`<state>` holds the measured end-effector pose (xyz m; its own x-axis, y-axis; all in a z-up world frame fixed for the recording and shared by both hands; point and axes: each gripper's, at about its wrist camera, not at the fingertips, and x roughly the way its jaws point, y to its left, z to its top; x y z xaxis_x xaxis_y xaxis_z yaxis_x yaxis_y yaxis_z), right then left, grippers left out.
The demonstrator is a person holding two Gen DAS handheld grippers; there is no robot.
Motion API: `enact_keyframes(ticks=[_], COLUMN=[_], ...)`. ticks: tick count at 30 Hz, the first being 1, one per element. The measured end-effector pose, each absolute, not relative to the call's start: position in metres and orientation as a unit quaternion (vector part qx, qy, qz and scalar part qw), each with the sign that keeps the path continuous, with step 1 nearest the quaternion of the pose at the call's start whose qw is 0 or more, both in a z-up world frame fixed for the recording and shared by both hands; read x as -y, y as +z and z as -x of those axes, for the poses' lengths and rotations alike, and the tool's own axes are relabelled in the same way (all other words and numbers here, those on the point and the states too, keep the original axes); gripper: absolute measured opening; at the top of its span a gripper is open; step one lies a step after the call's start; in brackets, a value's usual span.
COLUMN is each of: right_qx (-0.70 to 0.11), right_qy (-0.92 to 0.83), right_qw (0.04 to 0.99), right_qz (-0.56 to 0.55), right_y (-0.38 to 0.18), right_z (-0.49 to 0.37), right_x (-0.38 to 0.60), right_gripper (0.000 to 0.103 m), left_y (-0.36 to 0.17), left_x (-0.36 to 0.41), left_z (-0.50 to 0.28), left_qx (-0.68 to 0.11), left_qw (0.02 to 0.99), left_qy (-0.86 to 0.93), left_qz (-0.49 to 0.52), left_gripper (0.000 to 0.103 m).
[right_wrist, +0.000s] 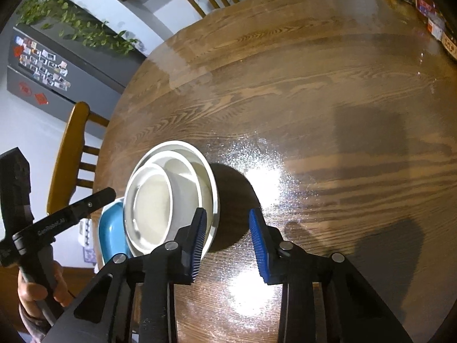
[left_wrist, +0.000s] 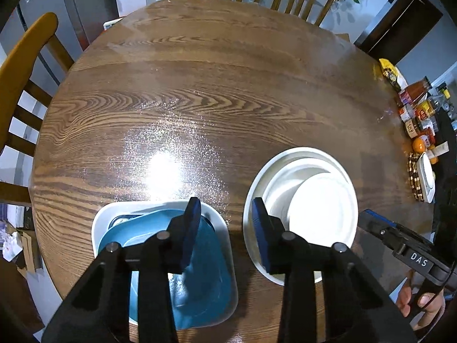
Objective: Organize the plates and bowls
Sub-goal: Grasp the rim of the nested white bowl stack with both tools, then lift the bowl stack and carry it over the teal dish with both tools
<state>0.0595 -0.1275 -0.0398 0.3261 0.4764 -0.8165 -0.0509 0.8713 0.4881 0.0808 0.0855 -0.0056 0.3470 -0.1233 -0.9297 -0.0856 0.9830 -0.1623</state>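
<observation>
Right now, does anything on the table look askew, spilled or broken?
Nothing spilled or broken. The small white bowl sits off-centre inside the larger white bowl, and the blue square dish lies crooked in the white square dish.

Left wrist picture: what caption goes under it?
Open left gripper above blue dish in white square dish, beside nested white bowls.

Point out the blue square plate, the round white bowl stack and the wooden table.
Blue square plate [left_wrist: 205, 257], left wrist view, on its inner surface.
Round white bowl stack [right_wrist: 197, 177], right wrist view, on the outer bowl's inner wall.
Round wooden table [left_wrist: 214, 85], left wrist view, on bare top.
</observation>
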Motion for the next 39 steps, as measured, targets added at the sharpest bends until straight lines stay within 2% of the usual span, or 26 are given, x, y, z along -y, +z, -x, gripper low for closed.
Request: enact_keyframes(ticks=[11,14,18,30,31,33,35,37,39], right_qx=[-0.568,-0.572,-0.579,-0.586,-0.585,-0.585,-0.584,-0.581,-0.580], right_qy=[0.166,0.162,0.155,0.154,0.155,0.157,0.161,0.164,0.166], right_qw=[0.785,0.784,0.782,0.773,0.773,0.773,0.772,0.774,0.773], right_qz=[-0.185,-0.181,-0.171,-0.188,-0.188,-0.189,-0.192,-0.191,-0.194], right_y=[-0.043,-0.043,-0.044,-0.052,-0.052,-0.054,-0.055,-0.054,-0.055], right_z=[-0.060,-0.061,-0.064,-0.067,-0.067,-0.067,-0.067,-0.067,-0.067], right_x=[0.124,0.122,0.117,0.117,0.117,0.117,0.114,0.111,0.111], right_gripper=[0.031,0.031,0.031,0.031,0.031,0.029,0.023,0.018,0.016], left_y=[-0.016,-0.016,-0.016,-0.034,-0.034,-0.034,-0.034,-0.033,-0.035], left_x=[-0.083,-0.084,-0.079,-0.073,-0.073,-0.070,-0.065,-0.059,-0.058], left_z=[-0.085,-0.086,-0.089,-0.094,-0.093,-0.092,-0.091,-0.090,-0.091], left_qx=[-0.588,-0.590,-0.595,-0.619,-0.619,-0.619,-0.619,-0.617,-0.617], left_qw=[0.806,0.805,0.802,0.784,0.784,0.783,0.783,0.785,0.785], left_qy=[-0.014,-0.011,-0.014,-0.024,-0.023,-0.031,-0.036,-0.036,-0.034], left_qz=[0.072,0.066,0.050,0.050,0.051,0.057,0.054,0.047,0.052], left_gripper=[0.034,0.038,0.039,0.033,0.031,0.021,0.006,0.002,0.002])
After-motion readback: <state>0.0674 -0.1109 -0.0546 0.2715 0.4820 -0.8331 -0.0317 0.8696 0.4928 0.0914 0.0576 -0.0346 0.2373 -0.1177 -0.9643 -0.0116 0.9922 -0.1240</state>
